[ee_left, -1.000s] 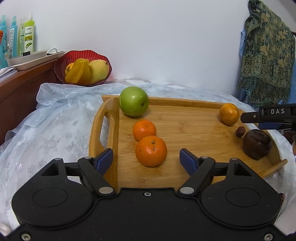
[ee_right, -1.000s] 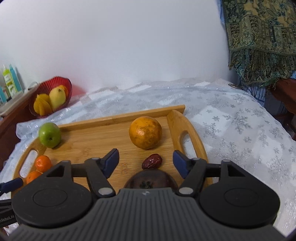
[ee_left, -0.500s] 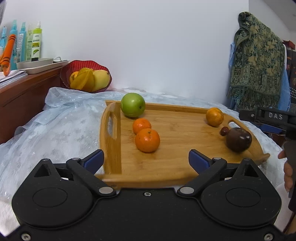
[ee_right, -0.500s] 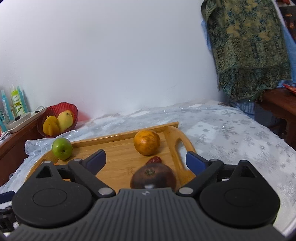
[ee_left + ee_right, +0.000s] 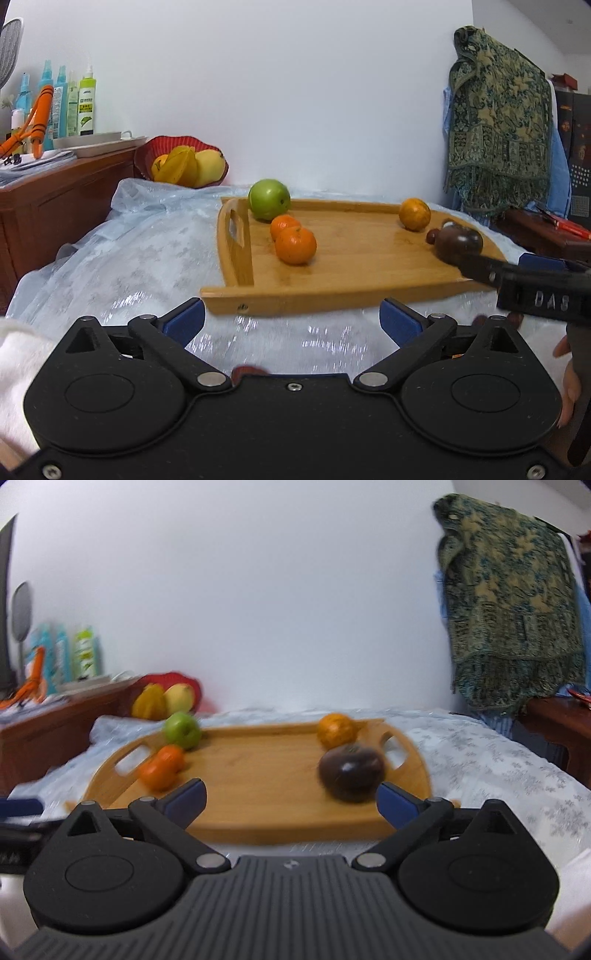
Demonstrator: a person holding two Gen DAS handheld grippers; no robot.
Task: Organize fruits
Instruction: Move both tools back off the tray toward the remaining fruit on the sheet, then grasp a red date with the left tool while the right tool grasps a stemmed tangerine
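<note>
A wooden tray (image 5: 369, 269) (image 5: 258, 797) lies on the white cloth. On it are a green apple (image 5: 269, 199) (image 5: 182, 730), two tangerines (image 5: 295, 244) (image 5: 162, 768), an orange (image 5: 414, 214) (image 5: 337, 730), a dark purple fruit (image 5: 460, 242) (image 5: 351, 771) and a small red date (image 5: 431, 236). My left gripper (image 5: 291, 321) is open and empty, in front of the tray's near edge. My right gripper (image 5: 291, 799) is open and empty, at the tray's near edge, also seen from the left wrist view (image 5: 517, 273).
A red bowl (image 5: 177, 147) (image 5: 173, 681) with yellow fruit stands at the back left. A wooden cabinet (image 5: 55, 199) with bottles is on the left. A patterned cloth (image 5: 498, 122) hangs at the right. A small red thing (image 5: 245, 370) lies on the cloth by my left gripper.
Both grippers have pulled back from over the tray to in front of its near edge. Both stay open and empty. The fruits have not moved.
</note>
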